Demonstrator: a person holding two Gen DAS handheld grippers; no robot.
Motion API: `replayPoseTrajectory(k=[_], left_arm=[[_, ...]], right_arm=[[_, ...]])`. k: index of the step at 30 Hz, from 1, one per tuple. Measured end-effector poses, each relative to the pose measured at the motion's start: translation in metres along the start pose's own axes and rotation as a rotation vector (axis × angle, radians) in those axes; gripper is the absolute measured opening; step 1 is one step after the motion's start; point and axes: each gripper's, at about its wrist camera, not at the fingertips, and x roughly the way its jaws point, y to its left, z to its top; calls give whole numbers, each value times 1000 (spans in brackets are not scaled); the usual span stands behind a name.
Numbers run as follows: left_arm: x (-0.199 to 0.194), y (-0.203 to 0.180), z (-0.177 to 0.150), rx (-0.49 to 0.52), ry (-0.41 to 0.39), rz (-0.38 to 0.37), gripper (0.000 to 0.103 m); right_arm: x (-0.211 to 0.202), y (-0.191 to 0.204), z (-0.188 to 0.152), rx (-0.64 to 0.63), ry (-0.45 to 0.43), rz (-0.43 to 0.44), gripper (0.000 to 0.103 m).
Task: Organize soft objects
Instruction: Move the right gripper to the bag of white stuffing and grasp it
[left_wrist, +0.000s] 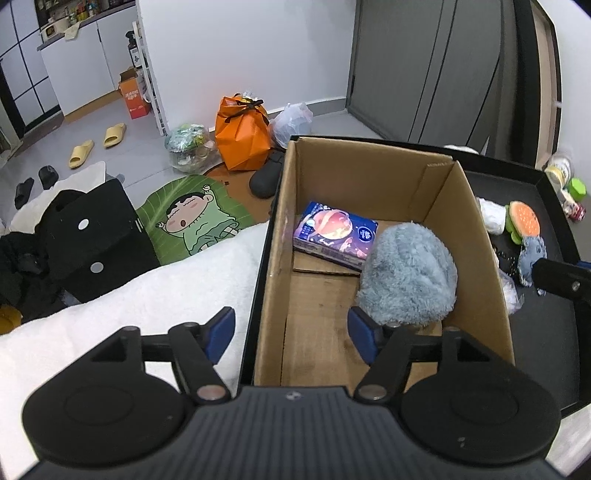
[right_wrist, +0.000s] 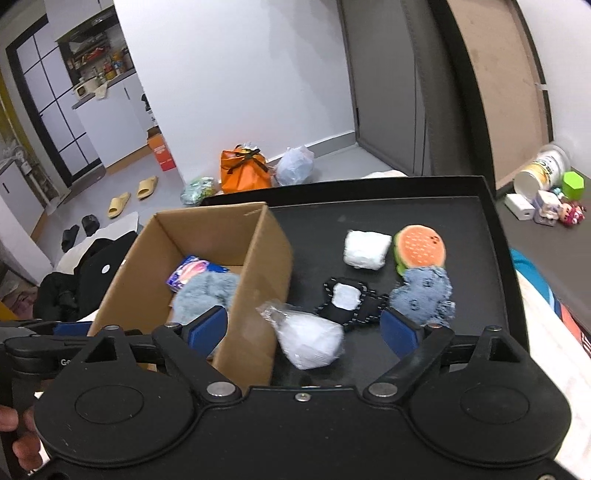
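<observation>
Black tray (right_wrist: 461, 206) is carrying the loose soft things beside the cardboard box (right_wrist: 258, 258). Right tool (right_wrist: 304, 328), spread and empty, is hovering over the white bagged bundle (right_wrist: 310, 341), directly ahead; left tool (left_wrist: 291, 328) is gaping over the box.

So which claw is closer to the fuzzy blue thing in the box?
Left. The left claw is open right at the fuzzy blue thing in the cardboard box. The right claw is open outside the box, over the wrapped white bundle.
</observation>
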Motion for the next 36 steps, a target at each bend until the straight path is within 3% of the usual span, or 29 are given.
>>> replayPoseTrajectory(k=[13, 23, 26, 32, 36], left_arm=[[2, -11, 1, 25, 6, 13, 70], [6, -18, 3, 39, 10, 31, 70], [6, -20, 2, 48, 16, 32, 70], [6, -21, 1, 50, 21, 34, 70], [7, -20, 3, 43, 24, 36, 70]], right_arm=[[17, -24, -13, 65, 33, 50, 87], [49, -32, -23, 159, 88, 78, 76], [56, -32, -25, 170, 109, 85, 66], [59, -31, -27, 162, 112, 101, 36], [53, -27, -25, 117, 118, 81, 31]])
